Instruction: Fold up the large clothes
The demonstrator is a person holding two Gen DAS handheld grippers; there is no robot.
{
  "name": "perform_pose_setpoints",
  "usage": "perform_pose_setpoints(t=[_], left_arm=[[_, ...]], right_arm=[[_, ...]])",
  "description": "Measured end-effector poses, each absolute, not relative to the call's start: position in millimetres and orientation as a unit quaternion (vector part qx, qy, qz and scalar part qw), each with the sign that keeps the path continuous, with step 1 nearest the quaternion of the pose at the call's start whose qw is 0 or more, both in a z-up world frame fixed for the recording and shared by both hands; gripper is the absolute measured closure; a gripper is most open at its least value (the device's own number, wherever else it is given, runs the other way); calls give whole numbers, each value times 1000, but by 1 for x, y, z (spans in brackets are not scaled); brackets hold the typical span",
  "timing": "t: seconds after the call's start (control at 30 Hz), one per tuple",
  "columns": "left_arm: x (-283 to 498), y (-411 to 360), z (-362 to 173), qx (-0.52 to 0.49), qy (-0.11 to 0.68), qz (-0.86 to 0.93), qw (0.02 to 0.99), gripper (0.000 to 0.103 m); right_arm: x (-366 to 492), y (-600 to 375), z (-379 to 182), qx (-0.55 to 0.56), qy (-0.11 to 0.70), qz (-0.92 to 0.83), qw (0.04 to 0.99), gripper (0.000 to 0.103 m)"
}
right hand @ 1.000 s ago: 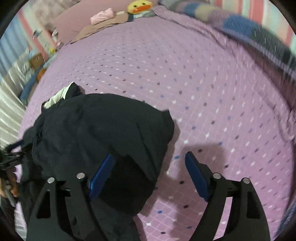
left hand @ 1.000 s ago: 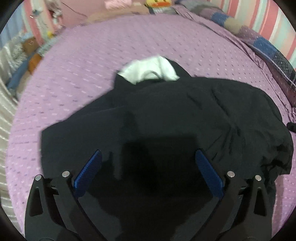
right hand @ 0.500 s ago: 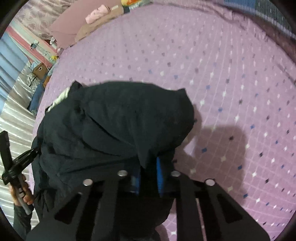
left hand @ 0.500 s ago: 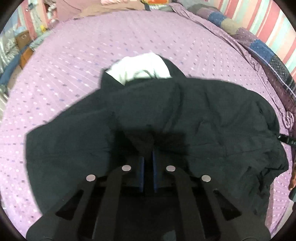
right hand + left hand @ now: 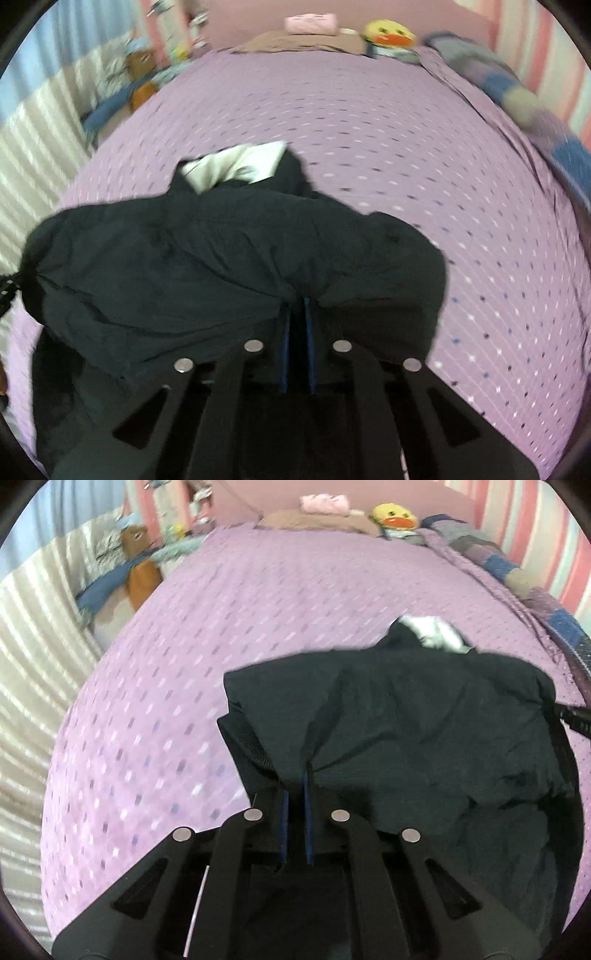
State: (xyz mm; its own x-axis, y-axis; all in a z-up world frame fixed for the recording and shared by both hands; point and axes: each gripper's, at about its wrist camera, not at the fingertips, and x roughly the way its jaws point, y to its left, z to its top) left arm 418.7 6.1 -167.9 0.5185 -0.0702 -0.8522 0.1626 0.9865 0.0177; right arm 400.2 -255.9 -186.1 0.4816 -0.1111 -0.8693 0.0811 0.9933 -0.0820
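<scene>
On purple bedspread, black garment lies crosswise, white lining farthest.

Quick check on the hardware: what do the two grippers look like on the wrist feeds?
Both match: the left gripper and right gripper have matte black linkage arms with round silver pins and blue pads on the inner faces of the fingers. No cables or sleeves visible.

wide purple dotted bedspread lies bare ahead and to sides of crumpled black garment with white lining. yellow duck plush toy and pink folded cloth crowd far end; patchwork blanket lines right edge.
</scene>
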Motion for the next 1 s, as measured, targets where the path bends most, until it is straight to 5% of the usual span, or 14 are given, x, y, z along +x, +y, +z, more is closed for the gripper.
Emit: perform_pose_setpoints(t=[0.2, 0.27, 0.3, 0.33, 0.53, 0.77, 1.0], left_arm=[[410, 17, -181, 34, 490, -71, 868, 93], [407, 17, -170, 45, 478, -69, 875, 84], [408, 19, -164, 50, 471, -70, 878, 67], [402, 22, -157, 55, 465, -70, 881, 49], [437, -14, -128, 35, 449, -67, 891, 23], [532, -64, -148, -19, 485, -45, 873, 15], [615, -90, -202, 47, 485, 8, 873, 9]], right_arm=[[386, -249, -178, -41, 498, -53, 865, 90], [378, -256, -164, -7, 484, -39, 874, 61], [375, -262, -152, 5, 464, -39, 885, 41], [373, -266, -144, 12, 450, -38, 892, 35], [404, -267, -120, 41, 408, -95, 907, 13], [474, -252, -147, 33, 402, -187, 896, 9], [532, -268, -203, 40, 420, -241, 874, 9]])
